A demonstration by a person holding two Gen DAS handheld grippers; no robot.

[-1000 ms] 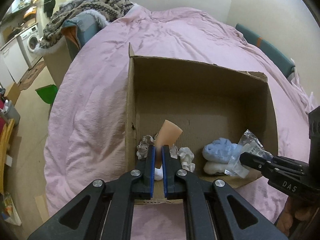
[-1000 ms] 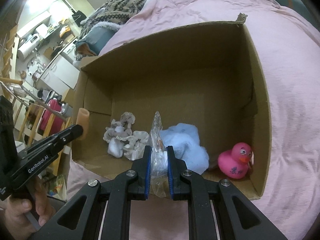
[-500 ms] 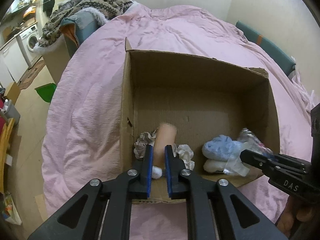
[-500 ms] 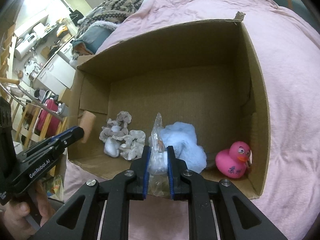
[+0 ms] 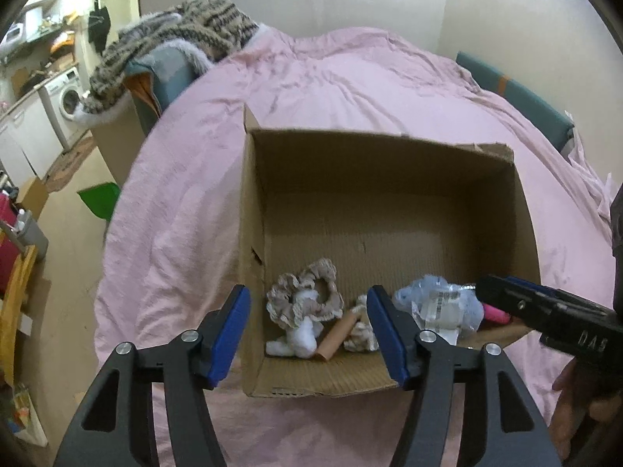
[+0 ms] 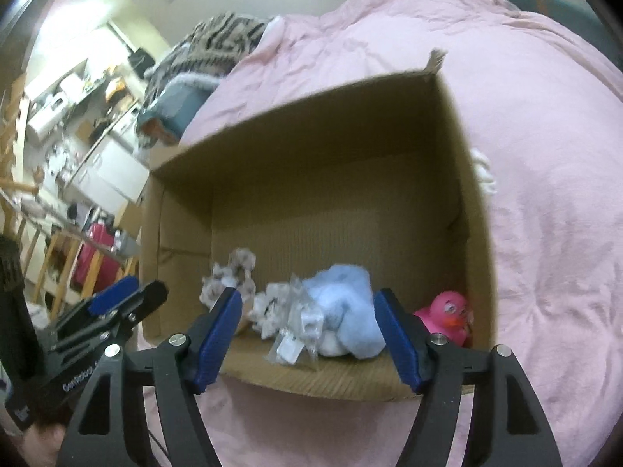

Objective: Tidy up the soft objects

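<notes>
left wrist: left claw [image 5: 309, 327] spread wide, holding nothing — tan tube [image 5: 338, 335] lies flat in cardboard box [image 5: 249, 257], long axis diagonal, among scrunchies [image 5: 307, 301] | right wrist: right claw [image 6: 307, 334] wide apart, empty — plastic bag [image 6: 294, 330] rests against blue plush [image 6: 344, 311] in box; pink duck [image 6: 447, 317] in right corner

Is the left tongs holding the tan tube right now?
No. The left tongs are open, and the tan tube lies in the cardboard box.
</notes>
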